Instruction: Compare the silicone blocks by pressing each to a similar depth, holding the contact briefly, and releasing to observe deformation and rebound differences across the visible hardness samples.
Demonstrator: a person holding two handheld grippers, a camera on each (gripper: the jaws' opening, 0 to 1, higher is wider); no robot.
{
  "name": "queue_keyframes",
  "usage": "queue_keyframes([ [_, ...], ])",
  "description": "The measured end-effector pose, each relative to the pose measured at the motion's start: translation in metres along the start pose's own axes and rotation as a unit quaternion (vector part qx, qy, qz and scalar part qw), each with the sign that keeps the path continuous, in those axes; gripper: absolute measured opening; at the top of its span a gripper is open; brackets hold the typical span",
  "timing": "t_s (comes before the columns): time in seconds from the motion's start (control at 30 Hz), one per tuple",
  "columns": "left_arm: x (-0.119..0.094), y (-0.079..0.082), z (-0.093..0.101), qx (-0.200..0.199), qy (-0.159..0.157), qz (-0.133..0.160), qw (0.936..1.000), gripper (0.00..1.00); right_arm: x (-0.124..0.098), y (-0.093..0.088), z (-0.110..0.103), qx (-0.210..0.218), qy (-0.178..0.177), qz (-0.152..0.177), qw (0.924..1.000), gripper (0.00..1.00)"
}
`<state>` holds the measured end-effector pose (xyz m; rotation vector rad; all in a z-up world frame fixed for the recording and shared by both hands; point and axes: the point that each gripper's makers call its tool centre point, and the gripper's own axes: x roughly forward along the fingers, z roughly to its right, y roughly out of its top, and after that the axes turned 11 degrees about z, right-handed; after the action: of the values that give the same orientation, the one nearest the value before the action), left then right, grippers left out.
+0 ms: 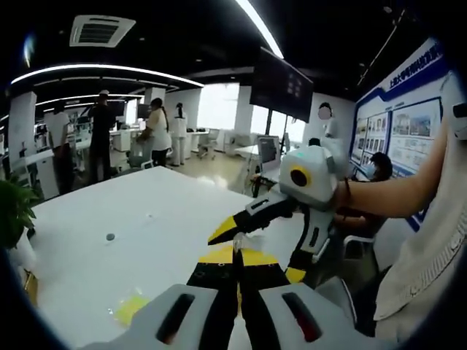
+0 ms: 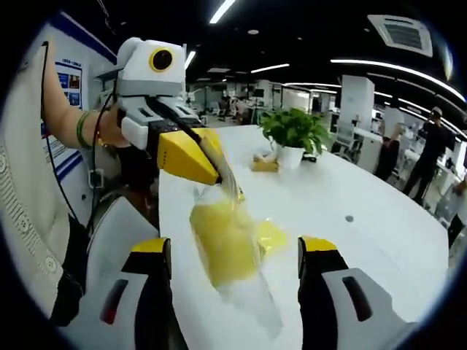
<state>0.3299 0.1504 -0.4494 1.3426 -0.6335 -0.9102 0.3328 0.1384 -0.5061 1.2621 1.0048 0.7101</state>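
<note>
In the right gripper view a clear plastic bag (image 2: 244, 292) hangs over the white table (image 2: 379, 240) with a yellow silicone block (image 2: 222, 244) inside it. My left gripper (image 2: 225, 181) comes in from the upper left, shut on the bag's top edge. My right gripper (image 2: 235, 248) is open, its jaws wide apart on either side of the hanging bag and not touching it. A second yellow piece (image 2: 275, 235) lies on the table behind the bag. In the left gripper view my left gripper (image 1: 237, 254) has its jaws closed together, and the right gripper (image 1: 253, 257) reaches in from the right.
A potted plant (image 2: 295, 131) and a small tan object (image 2: 264, 164) stand farther along the table. A small dark dot (image 1: 110, 236) marks the tabletop, and a yellow patch (image 1: 131, 308) lies near the table edge. Several people stand in the office behind. A person's arm (image 1: 394, 193) holds the right gripper.
</note>
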Motion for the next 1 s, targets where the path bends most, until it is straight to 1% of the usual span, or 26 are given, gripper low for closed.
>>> queue_keyframes([
  [0.03,0.001,-0.001,0.0,-0.002,0.0,-0.001,1.0,0.0,-0.003,0.0,0.002,0.008,-0.011,0.009,0.9999,0.68],
  [0.07,0.004,-0.004,-0.002,-0.005,0.001,-0.002,1.0,0.0,-0.01,0.0,0.008,0.01,-0.034,0.018,0.9992,0.69],
  [0.1,0.006,-0.007,-0.003,-0.005,0.002,-0.003,1.0,0.0,-0.015,0.0,0.011,0.011,-0.047,0.026,0.9985,0.7],
  [0.13,0.009,-0.011,-0.005,-0.015,0.003,-0.005,0.9999,0.0,-0.02,-0.001,0.013,0.019,-0.057,0.033,0.9976,0.7],
  [0.17,0.011,-0.014,-0.007,-0.018,0.003,-0.006,0.9998,0.0,-0.026,-0.004,0.015,0.029,-0.07,0.033,0.9965,0.7],
  [0.2,0.015,-0.018,-0.011,-0.021,0.007,-0.007,0.9997,0.0,-0.037,-0.009,0.022,0.035,-0.101,0.027,0.994,0.71],
  [0.23,0.018,-0.024,-0.014,-0.027,0.009,-0.012,0.9995,0.0,-0.042,-0.007,0.025,0.031,-0.115,0.04,0.9921,0.73],
  [0.27,0.021,-0.027,-0.016,-0.028,0.011,-0.011,0.9995,0.0,-0.052,-0.006,0.026,0.039,-0.131,0.055,0.9891,0.75],
  [0.3,0.025,-0.032,-0.018,-0.034,0.01,-0.014,0.9993,0.0,-0.058,-0.005,0.027,0.057,-0.14,0.069,0.986,0.75],
  [0.33,0.027,-0.034,-0.018,-0.038,0.01,-0.016,0.9991,0.0,-0.068,-0.006,0.028,0.07,-0.154,0.077,0.9826,0.76],
  [0.4,0.035,-0.043,-0.022,-0.042,0.014,-0.018,0.9989,0.0,-0.083,-0.011,0.032,0.07,-0.173,0.075,0.9795,0.77],
  [0.47,0.042,-0.048,-0.027,-0.05,0.021,-0.016,0.9984,0.0,-0.094,-0.018,0.033,0.073,-0.182,0.067,0.9782,0.77],
  [0.57,0.053,-0.055,-0.033,-0.057,0.024,-0.012,0.998,0.0,-0.104,-0.023,0.032,0.086,-0.192,0.067,0.9753,0.79],
  [0.63,0.061,-0.059,-0.037,-0.063,0.025,-0.012,0.9976,0.0,-0.109,-0.026,0.034,0.092,-0.206,0.068,0.9719,0.78],
  [0.73,0.072,-0.069,-0.045,-0.076,0.03,-0.013,0.9966,0.0,-0.114,-0.033,0.035,0.102,-0.218,0.071,0.968,0.78],
  [0.77,0.076,-0.073,-0.049,-0.085,0.036,-0.011,0.9956,0.0,-0.114,-0.038,0.034,0.112,-0.22,0.066,0.9668,0.78],
  [0.83,0.085,-0.082,-0.052,-0.113,0.038,-0.01,0.9928,0.0,-0.115,-0.043,0.035,0.116,-0.226,0.066,0.9651,0.78],
  [0.87,0.087,-0.085,-0.057,-0.117,0.044,-0.005,0.9922,0.0,-0.115,-0.045,0.035,0.12,-0.227,0.065,0.9644,0.78],
  [0.9,0.091,-0.09,-0.057,-0.146,0.043,-0.006,0.9883,0.0,-0.114,-0.05,0.035,0.127,-0.228,0.059,0.9637,0.78],
  [0.93,0.094,-0.092,-0.061,-0.155,0.048,-0.001,0.9868,0.0,-0.113,-0.053,0.036,0.128,-0.229,0.055,0.9635,0.79],
  [0.97,0.097,-0.096,-0.063,-0.172,0.048,0.002,0.9839,0.0,-0.112,-0.056,0.038,0.128,-0.231,0.052,0.9631,0.8],
  [1.0,0.098,-0.1,-0.067,-0.17,0.051,0.001,0.984,0.0,-0.111,-0.058,0.04,0.13,-0.231,0.053,0.9627,0.8],
])
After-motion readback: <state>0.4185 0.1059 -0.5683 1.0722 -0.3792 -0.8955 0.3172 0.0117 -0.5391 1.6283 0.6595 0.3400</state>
